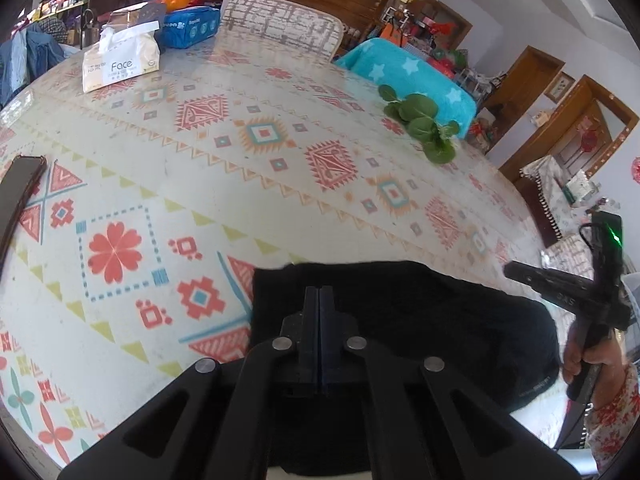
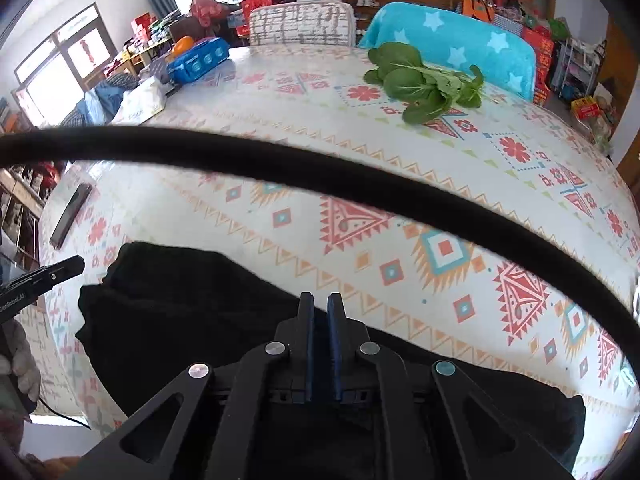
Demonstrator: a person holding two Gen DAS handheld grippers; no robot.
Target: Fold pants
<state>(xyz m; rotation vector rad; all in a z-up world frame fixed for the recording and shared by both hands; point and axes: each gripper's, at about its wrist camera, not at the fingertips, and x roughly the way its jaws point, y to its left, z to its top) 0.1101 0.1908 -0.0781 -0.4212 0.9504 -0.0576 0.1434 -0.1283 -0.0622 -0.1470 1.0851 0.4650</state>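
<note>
Black pants lie bunched in a folded heap at the near edge of the patterned table; they also show in the right wrist view. My left gripper is shut with nothing between its fingers, hovering over the heap's left part. My right gripper has its jaws slightly apart, empty, over the heap's middle. The right gripper also shows at the right of the left wrist view, and the left gripper at the left of the right wrist view.
A bunch of green leaves lies at the far right. A tissue pack, a blue pack and a dark phone lie to the left. Two chairs stand behind. A black cable crosses the right wrist view.
</note>
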